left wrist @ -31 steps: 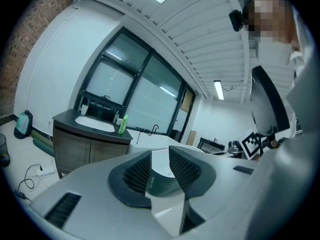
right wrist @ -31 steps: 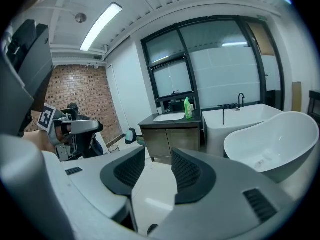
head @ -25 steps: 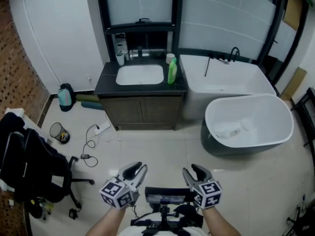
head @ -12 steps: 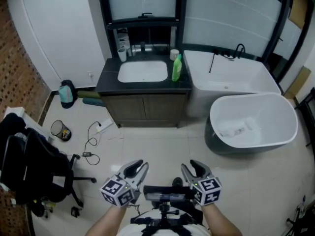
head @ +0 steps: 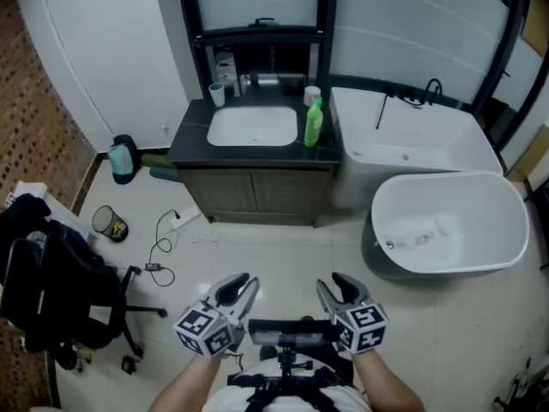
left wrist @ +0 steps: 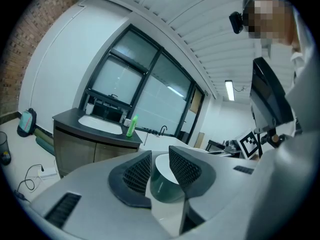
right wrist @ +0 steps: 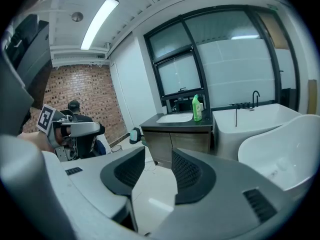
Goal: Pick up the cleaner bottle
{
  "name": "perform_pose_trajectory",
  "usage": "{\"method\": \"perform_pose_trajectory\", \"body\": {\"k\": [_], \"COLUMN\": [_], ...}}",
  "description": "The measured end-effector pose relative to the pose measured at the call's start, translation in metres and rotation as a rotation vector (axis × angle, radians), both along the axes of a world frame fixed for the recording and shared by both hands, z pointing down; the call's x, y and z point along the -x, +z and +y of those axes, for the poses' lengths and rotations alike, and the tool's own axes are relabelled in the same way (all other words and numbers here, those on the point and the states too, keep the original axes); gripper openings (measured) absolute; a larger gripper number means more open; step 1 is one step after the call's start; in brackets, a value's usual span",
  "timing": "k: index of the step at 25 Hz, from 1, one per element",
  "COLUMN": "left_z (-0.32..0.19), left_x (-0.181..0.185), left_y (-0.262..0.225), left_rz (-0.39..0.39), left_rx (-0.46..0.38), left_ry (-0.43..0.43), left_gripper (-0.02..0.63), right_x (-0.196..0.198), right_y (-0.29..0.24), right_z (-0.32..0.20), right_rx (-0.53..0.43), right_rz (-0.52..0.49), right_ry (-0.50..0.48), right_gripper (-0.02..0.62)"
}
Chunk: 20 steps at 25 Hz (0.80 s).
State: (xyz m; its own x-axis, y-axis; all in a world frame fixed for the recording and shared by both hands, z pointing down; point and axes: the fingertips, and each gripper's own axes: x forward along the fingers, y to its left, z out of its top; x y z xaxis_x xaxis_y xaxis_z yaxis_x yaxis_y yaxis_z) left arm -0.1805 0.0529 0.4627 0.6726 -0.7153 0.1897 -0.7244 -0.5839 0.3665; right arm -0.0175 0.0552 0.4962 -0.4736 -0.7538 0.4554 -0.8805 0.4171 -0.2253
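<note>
- The step in hand reads as the approach: both claws hang low in front of the body, well apart from the bottle, so the floor between has to be crossed before any reach.
- Left claw (head: 240, 285): clenched, its jaws drawn almost together with nothing gripped. It would have to open wide before it could take anything.
- Right claw (head: 333, 285): its jaws stand a little apart, empty and touching nothing, with only floor tile showing between them. It sits on the bottle's side, so I judge it the handier one for the grasp.
- Floor (head: 283, 247): pale tile. A cable (head: 157, 249) lies off to the left, and the round tub (head: 480, 209) bulges in from the right, so a path down the middle seems safest.
- Counter (head: 190, 141): a dark top around a white basin (head: 253, 129).
- Cleaner bottle (head: 314, 124): green and upright at the counter's right end, just beside the basin, with a white container (head: 311, 95) close behind it. It is best met level, jaws either side of the body below the cap, then lifted straight up to spare the neighbour.
</note>
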Motion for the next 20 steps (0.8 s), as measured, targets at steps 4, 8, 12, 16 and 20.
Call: {"method": "perform_pose_trajectory", "body": {"k": [4,8,12,16,20], "left_z": [-0.027,-0.052,-0.071,-0.083,-0.097], "left_x": [-0.028,-0.053,-0.067,-0.076,-0.085], "left_y": [-0.004,-0.014,-0.017,-0.012,-0.012], "left_rz": [-0.003,-0.016,-0.027,-0.037,-0.053], "left_rx": [0.001,-0.014,-0.016,-0.004,0.01], "left_ry": [-0.005,-0.017,-0.034,-0.041,-0.036], "left_gripper": [0.095,0.095,0.095,0.095,0.095], "right_x": [-0.026,-0.049,-0.065,-0.073,-0.081], "right_y": [-0.004,-0.011,-0.012,-0.009,-0.006], "right_z": [-0.029,-0.058,-0.082,-0.093,-0.106], "right_rx": [-0.004,-0.021,-0.03,-0.022,-0.008], "right_rz": [-0.011,-0.021,-0.031,-0.052,-0.061], "right_ry": [-0.008,-0.028,-0.043,-0.05,-0.043], "right_gripper": [0.16,0.16,0.16,0.16,0.16]}}
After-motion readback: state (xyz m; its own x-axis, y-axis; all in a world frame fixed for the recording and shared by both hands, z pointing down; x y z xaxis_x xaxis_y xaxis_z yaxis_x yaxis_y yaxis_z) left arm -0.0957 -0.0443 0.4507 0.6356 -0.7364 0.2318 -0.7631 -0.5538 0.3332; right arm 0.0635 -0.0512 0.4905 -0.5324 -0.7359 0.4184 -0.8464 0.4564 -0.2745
